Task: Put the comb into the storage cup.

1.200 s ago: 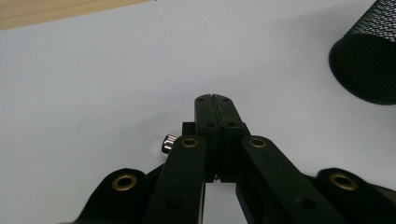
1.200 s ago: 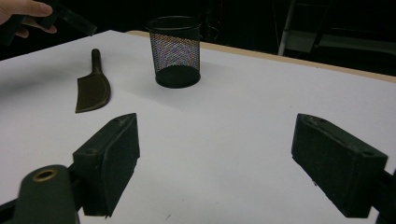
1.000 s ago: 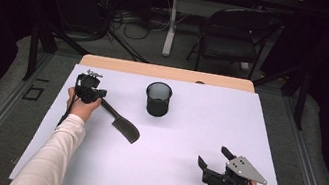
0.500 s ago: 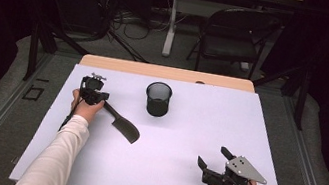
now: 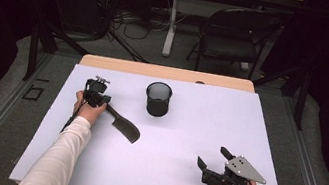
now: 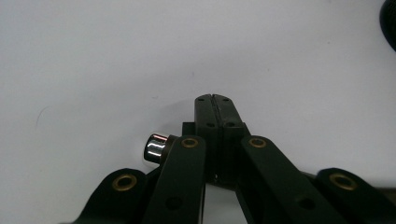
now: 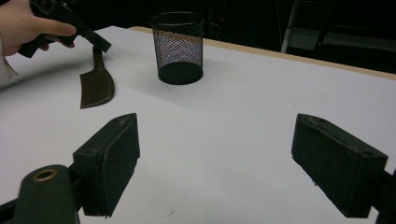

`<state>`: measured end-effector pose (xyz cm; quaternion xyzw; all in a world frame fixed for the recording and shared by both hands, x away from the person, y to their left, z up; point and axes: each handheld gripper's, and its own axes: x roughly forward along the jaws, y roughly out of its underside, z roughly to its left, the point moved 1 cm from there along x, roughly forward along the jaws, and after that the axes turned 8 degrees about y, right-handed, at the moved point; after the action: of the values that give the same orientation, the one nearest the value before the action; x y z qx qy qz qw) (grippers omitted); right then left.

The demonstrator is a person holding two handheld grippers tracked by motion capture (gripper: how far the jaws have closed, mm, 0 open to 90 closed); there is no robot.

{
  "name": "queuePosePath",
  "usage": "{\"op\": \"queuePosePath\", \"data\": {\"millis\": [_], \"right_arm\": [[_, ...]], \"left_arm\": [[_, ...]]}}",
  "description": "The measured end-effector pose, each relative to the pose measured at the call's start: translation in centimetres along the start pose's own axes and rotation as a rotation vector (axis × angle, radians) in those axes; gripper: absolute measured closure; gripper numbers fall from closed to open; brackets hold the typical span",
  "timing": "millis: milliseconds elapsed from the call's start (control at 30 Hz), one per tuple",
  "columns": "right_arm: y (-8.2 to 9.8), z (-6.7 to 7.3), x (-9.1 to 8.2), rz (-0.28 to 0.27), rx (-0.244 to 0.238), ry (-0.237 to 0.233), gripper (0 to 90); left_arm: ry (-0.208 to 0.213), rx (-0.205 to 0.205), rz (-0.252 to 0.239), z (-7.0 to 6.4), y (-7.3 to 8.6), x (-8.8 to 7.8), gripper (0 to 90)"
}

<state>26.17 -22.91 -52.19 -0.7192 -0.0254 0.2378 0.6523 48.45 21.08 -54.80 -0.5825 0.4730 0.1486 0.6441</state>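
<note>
**Left claw settles beside the spatula handle**

Since the earlier frame, the left claw [image 5: 97, 97] has dropped a little lower and shifted slightly toward the middle of the table, while the right claw [image 5: 214, 166] has kept its place. The spatula [image 5: 122, 125] and the cup [image 5: 157, 99] lie where they did.

From the high view, the left claw sits on the left half of the white table [image 5: 184, 141], held by a hand [image 5: 87, 110] with a white sleeve behind it. The spatula is a dark, flat tool lying on the sheet. Its thin handle runs up to the claw's tip, and its broad blade points away, toward the table's middle and the near edge. In the right gripper view, the claw's tip [image 7: 100, 45] meets the top end of the handle [image 7: 97, 55], with the blade [image 7: 96, 88] flat on the table below it. Whether the pads actually pinch the handle cannot be told.

In the left gripper view, the two pads [image 6: 215, 114] are pressed flat together over the bare white surface, with no gap between them and nothing seen in the seam.

The right claw rests near the front right corner, well apart from the spatula. Its pads [image 7: 109, 149] stand spread wide with nothing between them. The black mesh cup stands upright toward the far side, just right of the spatula's handle and clear of both claws.
</note>
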Motion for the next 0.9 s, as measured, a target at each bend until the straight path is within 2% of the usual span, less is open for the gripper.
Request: {"op": "queuePosePath", "data": {"millis": [133, 600, 700, 900], "right_arm": [[0.0, 0.1, 0.0, 0.004, 0.001, -0.002, 15.4], [0.0, -0.1, 0.0, 0.002, -0.003, 0.001, 15.4], [0.0, -0.1, 0.1, 0.004, 0.0, 0.001, 15.4], [0.0, -0.1, 0.1, 0.001, 0.002, 0.003, 15.4]], "left_arm": [[-0.005, 0.003, 0.01, 0.1, 0.1, 0.0, 90.0], [0.025, 0.012, 0.033, 0.4, 1.0, -0.5, 90.0], [0.019, 0.031, 0.047, 0.3, 1.2, -0.5, 90.0], [0.034, 0.035, 0.051, 0.4, 1.7, -0.7, 90.0]]}}
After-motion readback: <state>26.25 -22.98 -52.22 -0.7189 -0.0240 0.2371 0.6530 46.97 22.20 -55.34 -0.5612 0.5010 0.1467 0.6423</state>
